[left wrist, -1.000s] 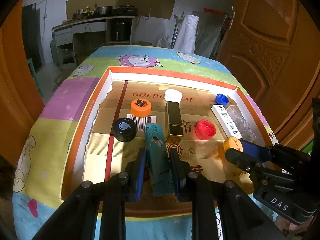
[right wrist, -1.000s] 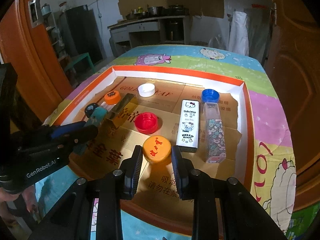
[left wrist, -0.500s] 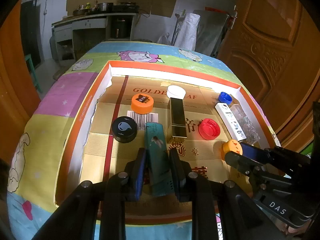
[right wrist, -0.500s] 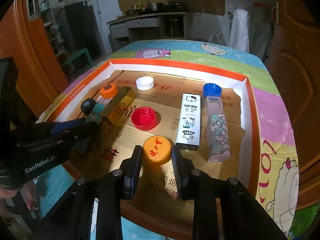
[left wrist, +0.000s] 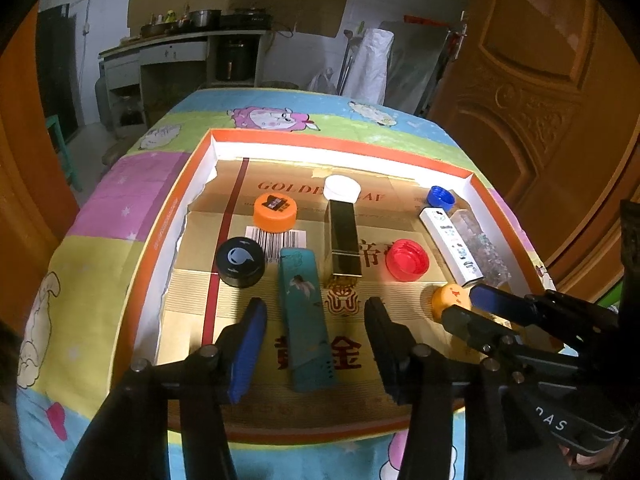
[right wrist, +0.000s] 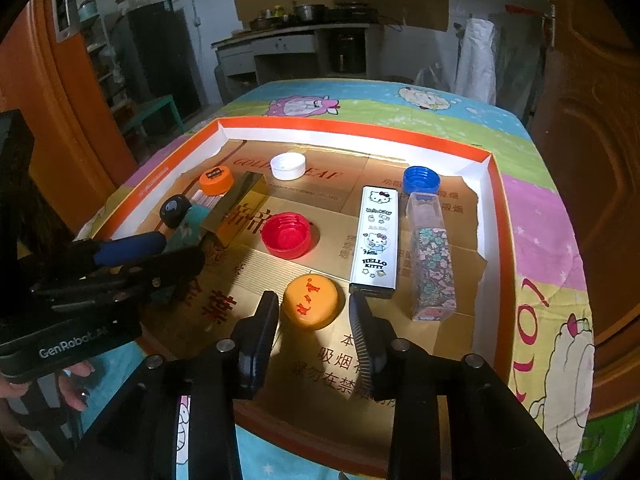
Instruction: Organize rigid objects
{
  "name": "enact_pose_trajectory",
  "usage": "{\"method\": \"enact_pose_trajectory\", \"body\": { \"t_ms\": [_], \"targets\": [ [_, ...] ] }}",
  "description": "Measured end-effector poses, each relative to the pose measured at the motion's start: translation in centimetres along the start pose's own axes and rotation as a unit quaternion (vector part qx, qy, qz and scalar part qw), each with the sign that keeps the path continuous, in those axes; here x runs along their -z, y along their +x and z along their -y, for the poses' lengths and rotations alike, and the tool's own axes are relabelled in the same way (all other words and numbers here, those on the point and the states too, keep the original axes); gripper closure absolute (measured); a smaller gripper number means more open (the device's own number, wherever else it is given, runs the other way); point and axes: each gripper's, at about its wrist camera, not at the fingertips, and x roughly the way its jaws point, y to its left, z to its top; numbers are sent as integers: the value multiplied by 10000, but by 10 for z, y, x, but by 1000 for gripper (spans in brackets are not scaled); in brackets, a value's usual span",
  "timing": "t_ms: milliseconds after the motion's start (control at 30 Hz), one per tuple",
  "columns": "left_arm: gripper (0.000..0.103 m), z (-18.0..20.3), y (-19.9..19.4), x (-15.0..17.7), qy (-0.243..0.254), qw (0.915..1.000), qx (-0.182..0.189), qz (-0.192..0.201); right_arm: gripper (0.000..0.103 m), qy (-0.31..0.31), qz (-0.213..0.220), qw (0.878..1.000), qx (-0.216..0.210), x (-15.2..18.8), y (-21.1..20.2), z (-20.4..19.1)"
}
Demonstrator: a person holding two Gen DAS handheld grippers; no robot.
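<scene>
An orange-rimmed cardboard tray [left wrist: 176,216] holds caps and long boxes. My left gripper [left wrist: 314,320] is open, its fingers either side of a teal box [left wrist: 306,316] lying flat, not touching it. My right gripper [right wrist: 314,314] is open around an orange-yellow cap [right wrist: 311,300], with small gaps on both sides; that cap also shows in the left wrist view [left wrist: 450,298]. A gold box [left wrist: 342,240], red cap [left wrist: 406,260], black cap [left wrist: 240,256], orange cap [left wrist: 275,212], white cap [left wrist: 341,188], blue cap [right wrist: 421,179], Hello Kitty box [right wrist: 376,236] and floral box [right wrist: 431,260] lie in the tray.
The tray sits on a table with a colourful cartoon cloth [right wrist: 540,240]. A wooden door [left wrist: 540,80] stands at the right. A counter with pots [left wrist: 192,40] is at the back. The left gripper's body [right wrist: 100,264] reaches in at the left of the right wrist view.
My left gripper has opened and let go of the teal box, which lies flat in the tray. My right gripper has opened slightly around the orange-yellow cap.
</scene>
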Motion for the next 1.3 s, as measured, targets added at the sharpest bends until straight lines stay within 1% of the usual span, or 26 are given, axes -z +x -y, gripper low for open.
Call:
{"method": "enact_pose_trajectory", "body": {
  "t_ms": [233, 267, 300, 367, 567, 967, 1300],
  "targets": [
    [45, 5, -17, -1, 72, 9998, -36, 166, 65, 44, 104, 9999, 108, -1, -13, 0],
    [44, 6, -20, -1, 80, 9998, -47, 197, 64, 66, 114, 9998, 129, 0, -15, 0],
    [43, 6, -23, -1, 86, 9997, -54, 223, 57, 96, 129, 9997, 157, 0, -17, 1],
    [42, 8, -29, -1, 115, 9995, -77, 284, 51, 141, 173, 9995, 222, 1, -22, 1],
    [42, 16, -52, 3, 216, 9986, -115, 479, 51, 193, 311, 9980, 516, 7, -44, -4],
    [42, 26, -99, 17, 252, 9962, -133, 826, 51, 371, 586, 9931, 948, 26, -94, -19],
    [42, 37, -136, 36, 357, 9935, -210, 1056, 51, 627, 958, 9838, 1378, 44, -142, -37]
  ]
}}
